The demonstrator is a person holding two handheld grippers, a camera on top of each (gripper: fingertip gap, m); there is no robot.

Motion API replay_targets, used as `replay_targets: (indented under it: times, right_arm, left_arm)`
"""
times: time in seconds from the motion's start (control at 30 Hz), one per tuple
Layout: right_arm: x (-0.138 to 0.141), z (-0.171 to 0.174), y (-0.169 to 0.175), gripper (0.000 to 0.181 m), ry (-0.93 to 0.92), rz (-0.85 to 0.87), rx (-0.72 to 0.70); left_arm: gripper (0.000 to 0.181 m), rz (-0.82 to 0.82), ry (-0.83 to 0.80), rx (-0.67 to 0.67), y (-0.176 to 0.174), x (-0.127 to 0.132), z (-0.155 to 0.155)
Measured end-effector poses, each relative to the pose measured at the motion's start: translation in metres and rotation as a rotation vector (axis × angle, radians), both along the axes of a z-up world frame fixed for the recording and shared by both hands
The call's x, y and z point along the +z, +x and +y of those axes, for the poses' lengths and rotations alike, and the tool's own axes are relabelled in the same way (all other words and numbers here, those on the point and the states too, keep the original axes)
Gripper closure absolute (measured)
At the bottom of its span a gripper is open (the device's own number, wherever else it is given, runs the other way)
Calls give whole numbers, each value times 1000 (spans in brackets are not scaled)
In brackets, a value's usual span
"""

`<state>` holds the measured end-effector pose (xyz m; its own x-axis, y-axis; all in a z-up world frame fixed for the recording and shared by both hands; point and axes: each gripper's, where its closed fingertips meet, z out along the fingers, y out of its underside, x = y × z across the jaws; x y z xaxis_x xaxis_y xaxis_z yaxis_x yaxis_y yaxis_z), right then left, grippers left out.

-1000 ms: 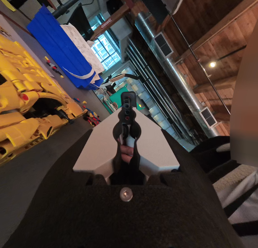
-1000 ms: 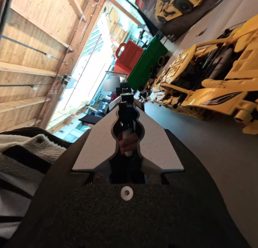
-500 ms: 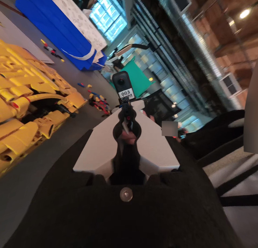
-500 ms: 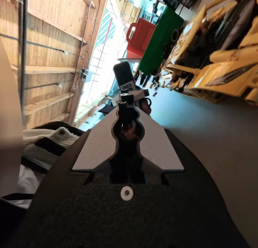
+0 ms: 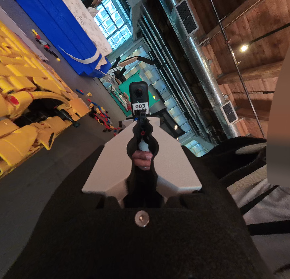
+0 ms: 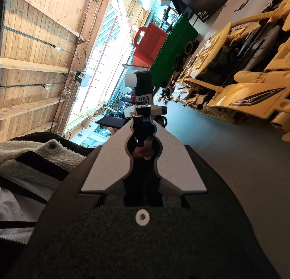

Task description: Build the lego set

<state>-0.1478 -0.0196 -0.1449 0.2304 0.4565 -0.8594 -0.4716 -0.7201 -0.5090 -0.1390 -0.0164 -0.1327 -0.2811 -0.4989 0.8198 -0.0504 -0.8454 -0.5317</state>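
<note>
Both grippers are raised off the table and face each other tip to tip. My left gripper [image 5: 142, 122] is shut on a small black lego piece [image 5: 142, 130] with a red pin and a blue pin. My right gripper [image 6: 142, 122] is shut on the same black piece [image 6: 142, 130] from the other side. The right gripper's camera [image 5: 138, 95] stands just behind the piece in the left wrist view. The left gripper's camera [image 6: 143, 87] does so in the right wrist view. The big yellow lego car [image 5: 31, 98] [image 6: 235, 82] lies on the grey table [image 5: 47, 169].
Loose red, blue, yellow and black lego pieces [image 5: 102, 115] lie by the car's end. A blue bin [image 5: 55, 27] stands behind them. A green bin [image 6: 172, 48] and a red bin [image 6: 149, 43] stand at the other end, with black wheels [image 6: 188, 48] beside them. A striped sleeve [image 6: 31, 169] is close. Left and right tips are no more than a few centimetres apart.
Both views have swung, so that each now shows the other gripper's camera head-on. Both grippers have stayed shut on the black piece between them.
</note>
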Motion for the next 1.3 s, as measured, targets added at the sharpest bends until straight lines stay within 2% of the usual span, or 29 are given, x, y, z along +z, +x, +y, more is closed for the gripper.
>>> replay_targets:
  times: [0.2,0.3,0.37,0.43,0.57,0.63,0.7,0.77,0.8,0.87,0.97,1.1,1.17,1.3]
  right_arm:
    - [5,1,-2,167,14,39,23]
    - [10,6,17,140,122,-67,-88]
    - [11,8,27,139,224,-224,-163]
    - [11,9,22,130,401,-452,-194]
    - [-11,9,-9,104,676,-932,-82]
    - [-10,6,-24,109,796,-1039,-48]
    - [-3,2,-33,125,896,-1090,-57]
    - [0,0,-39,130,945,-1115,-67]
    - [-4,0,-41,130,952,-1150,-52]
    - [-12,-3,-45,148,944,-1199,7]
    - [-10,-3,-49,149,925,-1184,9]
    - [-19,4,-48,149,794,-1106,52]
    - [-27,11,-41,149,756,-1102,51]
    - [-61,18,-26,148,547,-1155,110]
  left_arm:
    - [174,8,35,13,-3,5,4]
    - [174,4,-12,63,-19,8,20]
    - [174,25,-35,87,-29,6,27]
    - [174,42,-58,91,-36,7,26]
    - [174,102,-103,54,-46,4,16]
    - [174,131,-113,32,-50,1,11]
    - [174,150,-127,8,-54,-2,6]
    - [174,163,-141,-12,-57,-5,1]
    - [174,176,-129,-13,-59,-8,-1]
    - [174,203,-93,-9,-61,-11,-5]
    - [174,199,-66,-8,-64,-9,-5]
    - [169,261,119,1,-71,-15,2]
    - [158,311,211,28,-79,-20,13]
    - [159,318,410,195,-101,-15,49]
